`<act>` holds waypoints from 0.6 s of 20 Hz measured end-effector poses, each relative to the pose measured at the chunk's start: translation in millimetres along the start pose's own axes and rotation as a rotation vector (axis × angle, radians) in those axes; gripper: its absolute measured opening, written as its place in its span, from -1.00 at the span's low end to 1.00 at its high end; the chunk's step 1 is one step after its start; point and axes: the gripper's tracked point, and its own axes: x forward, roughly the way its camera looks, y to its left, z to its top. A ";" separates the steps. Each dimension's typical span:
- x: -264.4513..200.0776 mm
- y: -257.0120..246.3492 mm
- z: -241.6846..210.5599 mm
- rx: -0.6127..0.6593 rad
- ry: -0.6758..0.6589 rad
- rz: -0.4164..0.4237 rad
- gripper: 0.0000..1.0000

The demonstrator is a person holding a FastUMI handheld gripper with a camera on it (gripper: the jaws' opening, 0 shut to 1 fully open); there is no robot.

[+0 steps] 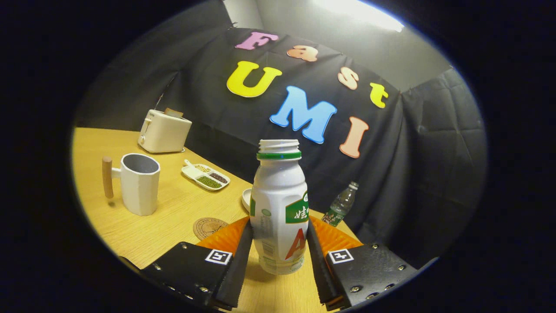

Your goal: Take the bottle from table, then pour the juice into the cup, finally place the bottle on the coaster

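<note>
A white juice bottle (pixel 278 204) with a green neck ring, a green label and no cap stands upright between my fingers. My gripper (pixel 279 230) is shut on the bottle, with both fingers pressed against its lower sides. The bottle's base is at the wooden table (pixel 165 221); I cannot tell whether it is lifted off it. A white cup (pixel 140 184) with a wooden handle stands beyond my left finger, open side up. The round brown coaster (pixel 208 227) lies flat just ahead of my left finger, between the cup and the bottle.
A white toaster (pixel 164 130) sits at the table's far side by the wall. A white divided dish (pixel 205 176) of grains lies beyond the coaster. A small white dish (pixel 246 199) peeks from behind the bottle. A clear plastic bottle (pixel 341 205) stands beyond my right finger, near the table's edge.
</note>
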 end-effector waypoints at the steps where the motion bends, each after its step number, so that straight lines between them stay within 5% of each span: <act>1: -0.5 3.0 6.6 -0.034 -0.013 -0.002 0.32; 12: 11.2 36.2 55.2 -0.349 -0.098 -0.027 0.32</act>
